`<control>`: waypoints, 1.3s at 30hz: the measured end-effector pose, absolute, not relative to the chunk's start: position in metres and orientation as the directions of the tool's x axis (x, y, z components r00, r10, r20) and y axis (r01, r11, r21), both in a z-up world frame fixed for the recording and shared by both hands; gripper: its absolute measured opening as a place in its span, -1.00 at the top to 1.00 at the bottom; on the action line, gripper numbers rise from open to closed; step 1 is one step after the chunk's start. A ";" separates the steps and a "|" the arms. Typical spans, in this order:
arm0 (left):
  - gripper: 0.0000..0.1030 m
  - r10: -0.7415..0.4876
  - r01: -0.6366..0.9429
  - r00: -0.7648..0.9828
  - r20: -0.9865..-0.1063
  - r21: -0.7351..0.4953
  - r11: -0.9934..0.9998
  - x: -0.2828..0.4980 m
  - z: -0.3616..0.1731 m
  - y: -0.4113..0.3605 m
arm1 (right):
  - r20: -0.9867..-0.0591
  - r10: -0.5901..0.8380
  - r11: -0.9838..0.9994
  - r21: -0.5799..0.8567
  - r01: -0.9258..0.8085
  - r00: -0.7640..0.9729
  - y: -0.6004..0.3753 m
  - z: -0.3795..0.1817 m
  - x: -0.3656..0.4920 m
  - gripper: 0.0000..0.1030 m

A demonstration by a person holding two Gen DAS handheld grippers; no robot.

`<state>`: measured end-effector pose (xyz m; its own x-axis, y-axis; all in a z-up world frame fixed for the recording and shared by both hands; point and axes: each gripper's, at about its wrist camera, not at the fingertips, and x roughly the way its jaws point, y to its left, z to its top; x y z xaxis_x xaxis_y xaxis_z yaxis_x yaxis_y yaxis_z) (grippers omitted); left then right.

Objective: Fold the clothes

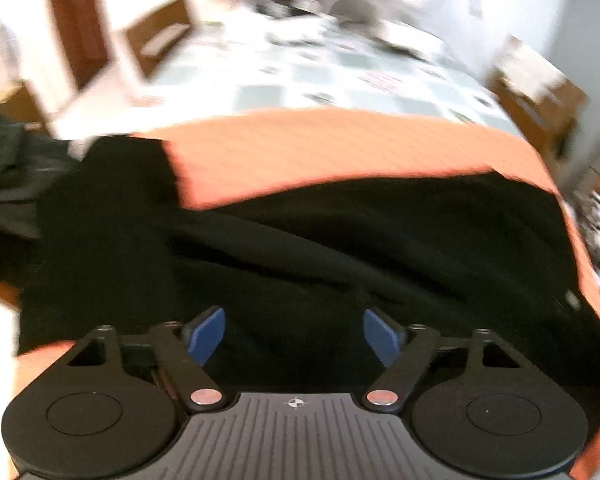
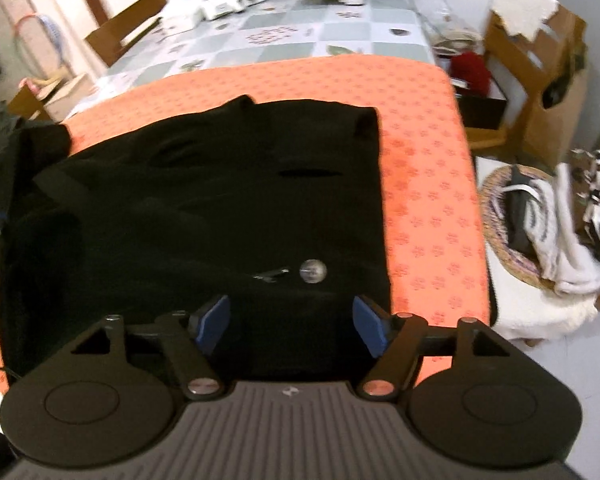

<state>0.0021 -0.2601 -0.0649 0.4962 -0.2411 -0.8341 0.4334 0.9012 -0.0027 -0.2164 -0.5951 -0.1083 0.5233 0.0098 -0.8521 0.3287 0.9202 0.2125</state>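
Grippers [image 1: 294, 334] [image 2: 292, 326] (both empty) tilt down over black garment [image 2: 204, 200].

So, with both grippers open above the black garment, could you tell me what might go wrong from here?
1. The black garment lies rumpled, with a loose part trailing off the orange cloth at the left; a fold now could lock in creases.
2. A metal button sits just ahead of the right gripper; its pads might slip on it.
3. The left gripper view is blurred, so its next grasp could miss the hem.
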 end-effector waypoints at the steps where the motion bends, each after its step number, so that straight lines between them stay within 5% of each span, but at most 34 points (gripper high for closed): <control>1: -0.66 -0.213 0.397 0.513 -0.832 0.010 0.918 0.010 -0.059 -0.251 | -0.851 0.022 0.924 0.218 0.315 0.524 -0.593 -0.108 -0.215 -0.52; 14: -0.99 -0.140 0.218 0.562 -0.815 -0.018 0.976 0.165 -0.020 -0.193 | -0.860 -0.022 0.902 0.203 0.381 0.509 -0.553 -0.091 -0.224 -0.72; 26: -0.96 -0.050 0.261 0.359 -0.932 0.049 0.964 0.251 -0.093 -0.206 | -0.858 -0.110 0.825 0.204 0.527 0.503 -0.526 -0.091 -0.241 -0.72; 29: -0.69 -0.026 0.251 0.326 -0.945 0.060 0.966 0.249 -0.112 -0.202 | -0.859 -0.128 0.820 0.190 0.540 0.496 -0.524 -0.090 -0.244 -0.72; 33: 0.39 -0.044 0.218 0.347 -0.937 0.035 0.975 0.237 -0.112 -0.186 | -0.862 -0.134 0.824 0.178 0.538 0.489 -0.525 -0.090 -0.243 -0.73; 39: 0.57 -0.066 0.096 0.457 -0.887 -0.025 0.995 0.199 -0.072 -0.151 | -0.863 -0.094 0.867 0.174 0.467 0.496 -0.533 -0.090 -0.228 -0.73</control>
